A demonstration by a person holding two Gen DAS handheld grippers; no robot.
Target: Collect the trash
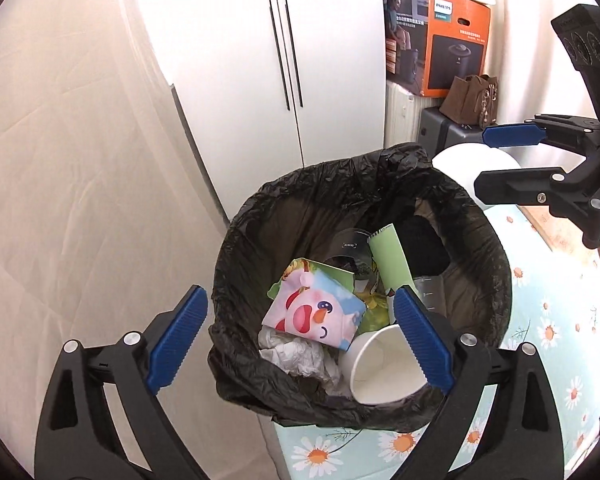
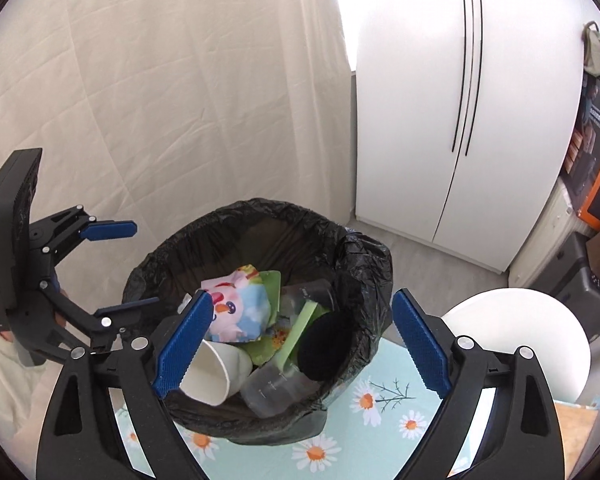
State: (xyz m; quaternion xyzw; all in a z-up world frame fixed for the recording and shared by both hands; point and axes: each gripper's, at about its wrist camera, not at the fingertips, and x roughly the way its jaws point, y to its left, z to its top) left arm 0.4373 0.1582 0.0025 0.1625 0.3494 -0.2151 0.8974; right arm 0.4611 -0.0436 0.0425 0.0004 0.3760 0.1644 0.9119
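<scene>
Both claws hang over the bin [image 1: 364, 280], tilted down at it. The left claw [image 1: 300, 340] gapes wide, nothing between its blue pads; the right claw [image 2: 300, 344] likewise spread and empty. Inside the black-lined bin lie a paper cup [image 1: 384, 368], a cartoon wrapper [image 1: 316, 312] and crumpled tissue [image 1: 296, 356]. The bin stands on a daisy-print table [image 2: 380, 420]; behind it, a white cabinet [image 2: 460, 120].

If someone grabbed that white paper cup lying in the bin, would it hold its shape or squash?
The white paper cup would probably squash: its thin wall looks easy to dent. It lies on its side, empty, so it is likely very light. Being round, it may roll or shift on the loose crumpled tissue beside it.
</scene>
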